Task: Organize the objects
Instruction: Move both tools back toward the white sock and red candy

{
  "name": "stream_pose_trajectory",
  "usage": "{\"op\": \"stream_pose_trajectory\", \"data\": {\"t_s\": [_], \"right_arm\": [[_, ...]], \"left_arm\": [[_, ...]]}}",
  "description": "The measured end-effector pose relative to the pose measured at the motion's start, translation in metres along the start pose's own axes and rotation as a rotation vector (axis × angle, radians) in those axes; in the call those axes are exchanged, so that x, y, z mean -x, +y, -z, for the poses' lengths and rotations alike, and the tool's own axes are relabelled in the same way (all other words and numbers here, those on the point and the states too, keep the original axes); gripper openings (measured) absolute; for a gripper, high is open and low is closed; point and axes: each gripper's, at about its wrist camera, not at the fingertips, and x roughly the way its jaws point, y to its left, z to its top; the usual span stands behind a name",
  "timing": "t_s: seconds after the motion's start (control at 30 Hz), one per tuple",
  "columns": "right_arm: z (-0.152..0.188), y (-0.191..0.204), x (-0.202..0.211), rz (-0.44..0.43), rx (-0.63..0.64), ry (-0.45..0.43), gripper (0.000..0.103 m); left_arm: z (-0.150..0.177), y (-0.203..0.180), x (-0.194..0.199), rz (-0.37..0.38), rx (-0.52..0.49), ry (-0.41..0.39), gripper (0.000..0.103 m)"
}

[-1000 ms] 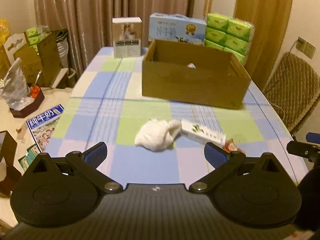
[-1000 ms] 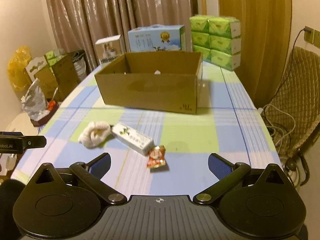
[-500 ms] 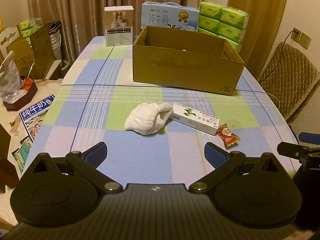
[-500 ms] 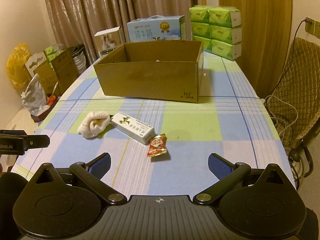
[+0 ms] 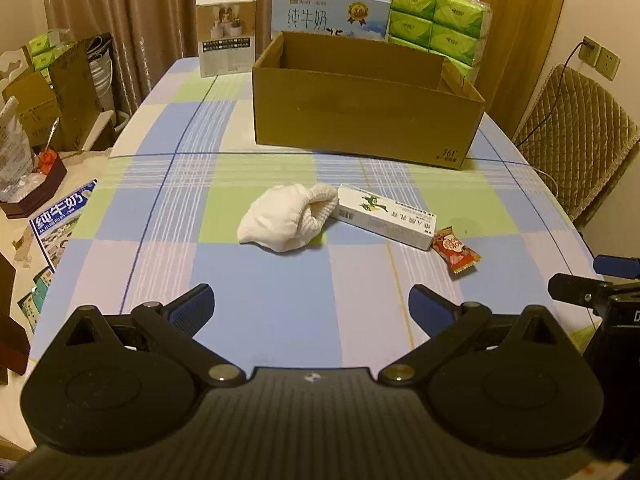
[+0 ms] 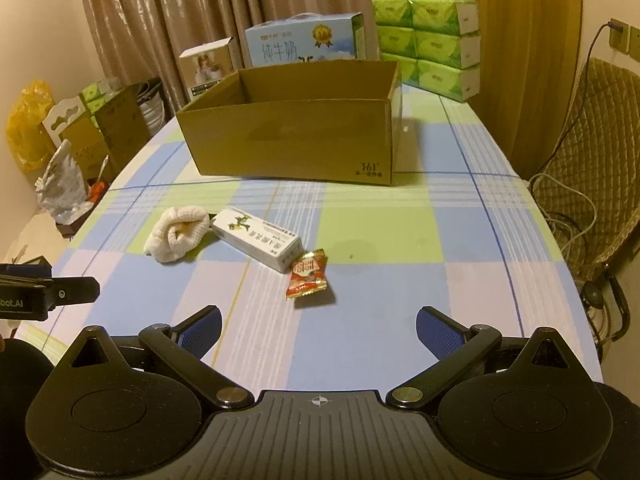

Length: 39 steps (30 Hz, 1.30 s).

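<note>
On table (image 5: 280,320) before me, left to right: sock (image 5: 288,216), touching carton (image 5: 386,216), then candy (image 5: 456,249); cardboard box (image 5: 360,120) behind.

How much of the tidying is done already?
Nothing looks done yet. The sock, white carton and candy lie on the tablecloth, outside the cardboard box. The left gripper and right gripper are open, holding nothing. All three remain.

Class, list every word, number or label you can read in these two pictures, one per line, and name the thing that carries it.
"纯牛奶": blue milk carton behind the cardboard box.
"纯牛奶": blue leaflet left of the table.
"361°": the cardboard box's near corner; the line beneath is too small.
"bot.AI": left gripper, cut off at the frame edge.
Unreadable: white carton, red snack packet, tissue packs.
</note>
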Motion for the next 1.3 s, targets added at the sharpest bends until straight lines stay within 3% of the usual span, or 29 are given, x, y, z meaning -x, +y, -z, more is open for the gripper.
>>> {"op": "stream_pose_trajectory", "data": {"t_s": [0.57, 1.13, 1.3], "right_arm": [[0.001, -0.006, -0.017, 0.015, -0.016, 0.036, 0.101], [-0.007, -0.004, -0.051, -0.005, 0.011, 0.042, 0.101], [-0.013, 0.0, -0.069, -0.014, 0.039, 0.042, 0.1]], "left_arm": [[0.006, -0.001, -0.022, 0.025, 0.019, 0.06, 0.101], [-0.003, 0.019, -0.048, 0.004, 0.054, 0.023, 0.101], [-0.013, 0.019, -0.064, -0.018, -0.009, 0.038, 0.101]]}}
